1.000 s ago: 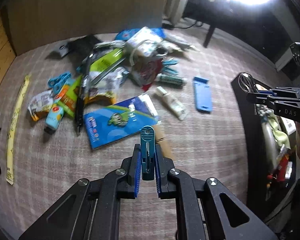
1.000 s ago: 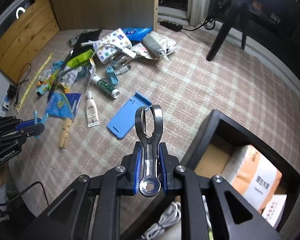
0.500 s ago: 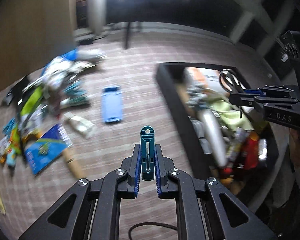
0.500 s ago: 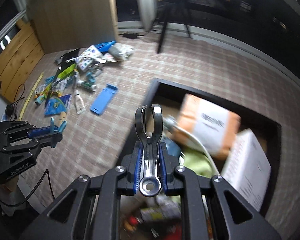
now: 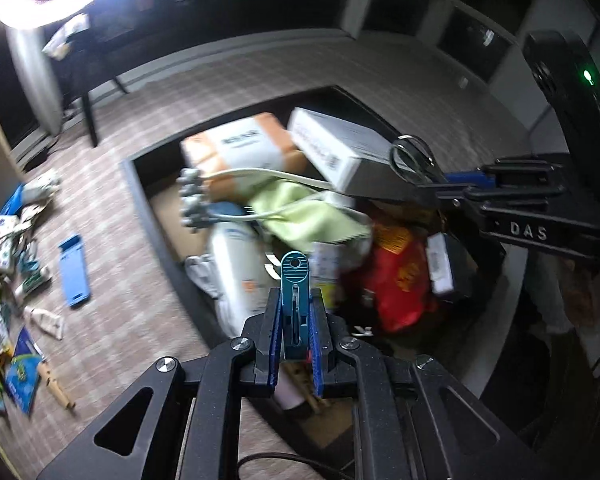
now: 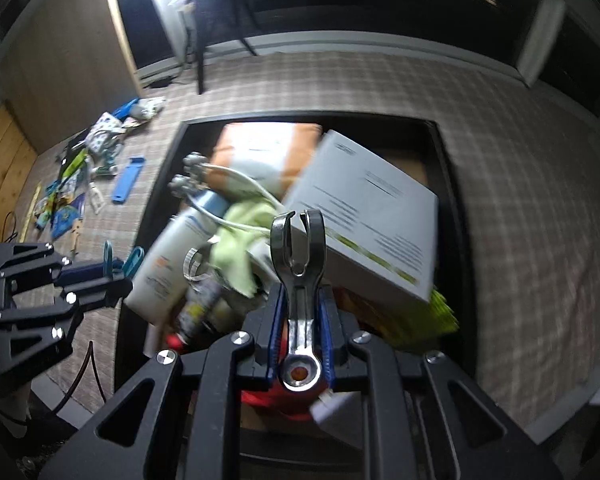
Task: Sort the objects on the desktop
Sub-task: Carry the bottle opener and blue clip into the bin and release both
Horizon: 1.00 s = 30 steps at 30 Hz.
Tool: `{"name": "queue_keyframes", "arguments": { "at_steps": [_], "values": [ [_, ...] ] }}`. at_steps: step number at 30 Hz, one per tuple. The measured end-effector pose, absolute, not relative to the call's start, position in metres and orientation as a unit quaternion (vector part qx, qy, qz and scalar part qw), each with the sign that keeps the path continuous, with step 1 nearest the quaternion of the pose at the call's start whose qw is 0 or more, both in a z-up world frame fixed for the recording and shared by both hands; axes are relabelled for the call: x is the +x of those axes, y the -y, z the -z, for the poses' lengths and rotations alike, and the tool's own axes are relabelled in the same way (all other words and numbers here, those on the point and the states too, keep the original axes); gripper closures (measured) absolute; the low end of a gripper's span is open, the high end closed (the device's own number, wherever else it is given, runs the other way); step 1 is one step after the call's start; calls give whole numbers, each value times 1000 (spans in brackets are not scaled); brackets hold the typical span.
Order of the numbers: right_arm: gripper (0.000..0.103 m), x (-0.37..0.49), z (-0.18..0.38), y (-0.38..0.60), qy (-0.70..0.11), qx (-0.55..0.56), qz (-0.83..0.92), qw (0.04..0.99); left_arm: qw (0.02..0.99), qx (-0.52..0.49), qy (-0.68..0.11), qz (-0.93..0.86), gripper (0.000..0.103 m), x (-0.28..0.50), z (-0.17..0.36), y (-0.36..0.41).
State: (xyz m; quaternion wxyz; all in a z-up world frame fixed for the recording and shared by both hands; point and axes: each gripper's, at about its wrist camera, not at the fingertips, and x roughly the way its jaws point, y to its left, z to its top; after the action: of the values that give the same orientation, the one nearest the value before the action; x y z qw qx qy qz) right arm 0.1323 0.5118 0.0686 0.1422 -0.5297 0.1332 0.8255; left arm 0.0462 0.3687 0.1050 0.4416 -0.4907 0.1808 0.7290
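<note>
A black box point(image 5: 152, 216) full of things stands on the checked cloth. My left gripper point(image 5: 295, 308) is shut on a teal plastic clip point(image 5: 295, 276) and hangs over the box's near left part, above a white bottle point(image 5: 236, 272). My right gripper point(image 6: 299, 304) is shut on a shiny metal clip point(image 6: 299, 248) over the middle of the box point(image 6: 300, 118), near a white carton point(image 6: 364, 208). The left wrist view shows the right gripper point(image 5: 456, 184) at the right with the metal clip point(image 5: 412, 158). The right wrist view shows the left gripper point(image 6: 112, 270) at the left with the teal clip point(image 6: 134, 260).
The box also holds an orange-and-white pack point(image 5: 240, 148), a green cloth point(image 5: 304, 216), a red bag point(image 5: 396, 280) and a white cable. A blue phone stand point(image 5: 74, 272) and a heap of loose small things point(image 6: 80, 184) lie on the cloth left of the box.
Both grippers have swung from above the cloth and the loose heap to above the black box, rolling as they went. Each still holds its clip.
</note>
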Motion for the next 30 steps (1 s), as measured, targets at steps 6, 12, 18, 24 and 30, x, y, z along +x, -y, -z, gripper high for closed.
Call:
{"name": "queue_keyframes", "arguments": {
  "at_steps": [6, 12, 18, 24, 30],
  "values": [
    [86, 147, -60, -523, -147, -533, -818, 160, 453, -488, -200, -719, 92, 60, -101, -382],
    [73, 149, -55, -521, -143, -543, -812, 157, 471, -484, -211, -707, 69, 70, -100, -388],
    [50, 144, -65, -516, -130, -531, -822, 160, 466, -477, -211, -714, 69, 67, -104, -382],
    [50, 132, -69, -505, -122, -529, -826, 148, 452, -477, -198, -727, 69, 52, -105, -362],
    [50, 104, -81, -481, -111, -517, -840, 119, 404, -483, -186, -754, 69, 21, -102, -316]
  ]
}}
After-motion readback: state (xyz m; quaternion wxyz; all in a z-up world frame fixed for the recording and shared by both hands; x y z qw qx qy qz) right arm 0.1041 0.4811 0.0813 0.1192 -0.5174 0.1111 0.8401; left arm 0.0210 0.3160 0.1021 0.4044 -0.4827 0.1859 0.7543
